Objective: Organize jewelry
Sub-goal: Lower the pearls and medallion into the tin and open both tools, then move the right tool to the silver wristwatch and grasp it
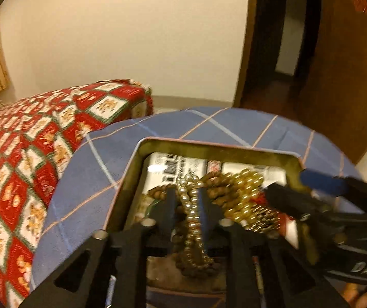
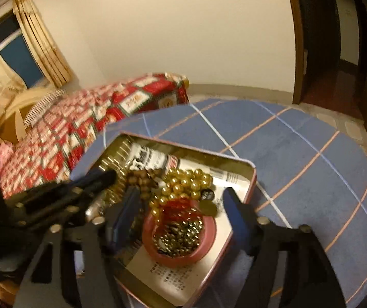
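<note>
Now both grippers hang over an open metal tin (image 2: 247, 187) that sits on a table covered with a blue checked cloth (image 2: 299, 159). Inside the tin, on printed paper, lie a string of wooden beads (image 2: 142, 177), a heap of large gold beads (image 2: 191, 182) and a pink bowl (image 2: 209, 233) filled with small gold beads and a red strand.

From the left wrist camera, the left gripper (image 1: 187, 195) stands with its jaws narrowly apart, and a pearl necklace (image 1: 192, 213) hangs down between them; blur keeps me from telling whether the pads press on it.

The right gripper (image 2: 180, 200) has its jaws wide, one blue-padded finger on each side of the pink bowl, with nothing clamped.

Behind the table stands a bed with a red patterned cover (image 1: 42, 138).
</note>
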A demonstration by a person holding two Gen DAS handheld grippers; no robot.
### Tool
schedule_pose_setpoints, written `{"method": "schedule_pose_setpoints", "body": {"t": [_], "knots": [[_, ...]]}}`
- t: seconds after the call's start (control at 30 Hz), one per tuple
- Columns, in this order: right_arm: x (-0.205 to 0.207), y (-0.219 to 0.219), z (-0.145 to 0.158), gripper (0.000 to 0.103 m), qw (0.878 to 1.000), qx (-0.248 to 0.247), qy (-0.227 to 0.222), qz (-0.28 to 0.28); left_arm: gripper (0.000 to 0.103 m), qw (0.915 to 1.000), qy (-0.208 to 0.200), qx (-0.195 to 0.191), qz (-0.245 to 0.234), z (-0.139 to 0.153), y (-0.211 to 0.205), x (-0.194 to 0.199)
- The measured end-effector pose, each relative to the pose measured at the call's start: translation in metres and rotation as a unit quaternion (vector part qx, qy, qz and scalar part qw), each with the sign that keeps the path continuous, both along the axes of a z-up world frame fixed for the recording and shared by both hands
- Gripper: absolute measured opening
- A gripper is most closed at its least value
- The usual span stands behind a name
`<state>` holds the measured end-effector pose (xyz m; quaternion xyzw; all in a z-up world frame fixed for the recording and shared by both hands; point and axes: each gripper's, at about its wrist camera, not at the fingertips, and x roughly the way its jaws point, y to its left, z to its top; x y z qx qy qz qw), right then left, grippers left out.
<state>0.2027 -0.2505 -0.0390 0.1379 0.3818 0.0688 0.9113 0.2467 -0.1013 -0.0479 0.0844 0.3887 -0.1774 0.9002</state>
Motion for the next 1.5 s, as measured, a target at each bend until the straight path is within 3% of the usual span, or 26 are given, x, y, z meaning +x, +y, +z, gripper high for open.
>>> {"method": "schedule_pose_setpoints", "body": {"t": [0.1,0.17,0.67,1.1,1.5], "knots": [[-0.007,-0.004,0.004,0.073,1.000,0.009,-0.002,-0.007,0.060,0.9997,-0.020,0.003,0.012,0.007,0.004,-0.008],[-0.012,-0.008,0.007,0.073,1.000,0.017,-0.003,-0.015,0.063,0.9992,-0.035,-0.001,0.018,0.015,0.008,-0.015],[-0.067,0.005,0.033,0.073,0.999,0.018,-0.020,-0.023,0.063,0.9982,-0.048,0.025,0.026,0.040,0.024,-0.079],[-0.121,0.034,0.016,0.073,1.000,0.011,-0.007,0.005,0.063,0.9976,-0.040,0.012,0.056,0.037,0.066,-0.142],[-0.153,0.062,-0.010,0.073,0.998,0.004,0.028,0.058,0.063,0.9955,-0.014,0.025,0.091,0.007,0.127,-0.187]]}}
